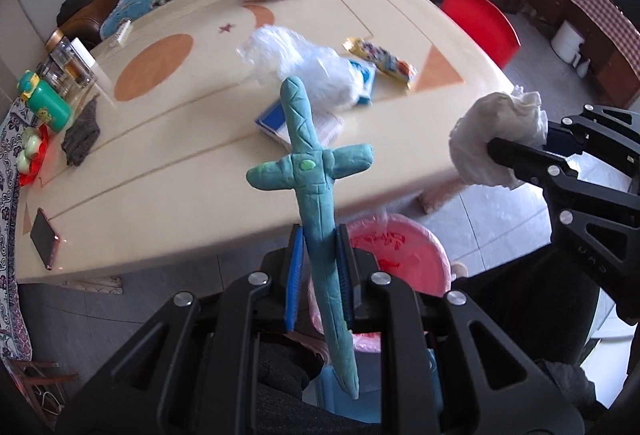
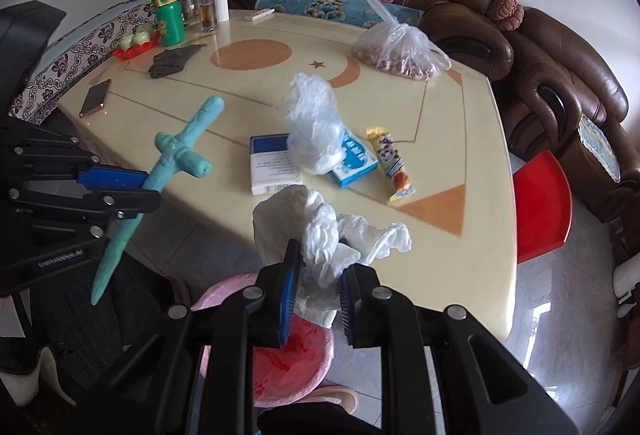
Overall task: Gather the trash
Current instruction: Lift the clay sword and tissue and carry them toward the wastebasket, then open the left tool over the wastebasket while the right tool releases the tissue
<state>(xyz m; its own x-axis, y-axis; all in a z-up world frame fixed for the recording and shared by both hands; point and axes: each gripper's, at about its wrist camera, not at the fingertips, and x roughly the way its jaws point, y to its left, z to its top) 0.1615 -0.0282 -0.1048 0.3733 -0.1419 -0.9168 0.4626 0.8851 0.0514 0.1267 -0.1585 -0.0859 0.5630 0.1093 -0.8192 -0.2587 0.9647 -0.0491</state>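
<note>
Left gripper point(image 1: 318, 271) clamped on teal clay sword point(image 1: 316, 175), frame centre. Right gripper point(image 2: 316, 291) pinching crumpled white tissue point(image 2: 320, 231), lower centre. Pink bin point(image 2: 288, 363) beneath, off table point(image 2: 440, 267) edge.

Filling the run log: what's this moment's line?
left claw: shut on clay sword | right claw: shut on crumpled tissue | pink bin: below

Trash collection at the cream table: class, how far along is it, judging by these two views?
Done: nothing shows as binned yet. In hand: the left gripper clamps a teal clay cross-shaped sword; the right gripper clamps a crumpled white tissue, both near the pink-lined bin. Left: a crumpled clear plastic bag, yellow snack wrapper and blue-and-white boxes.
</note>
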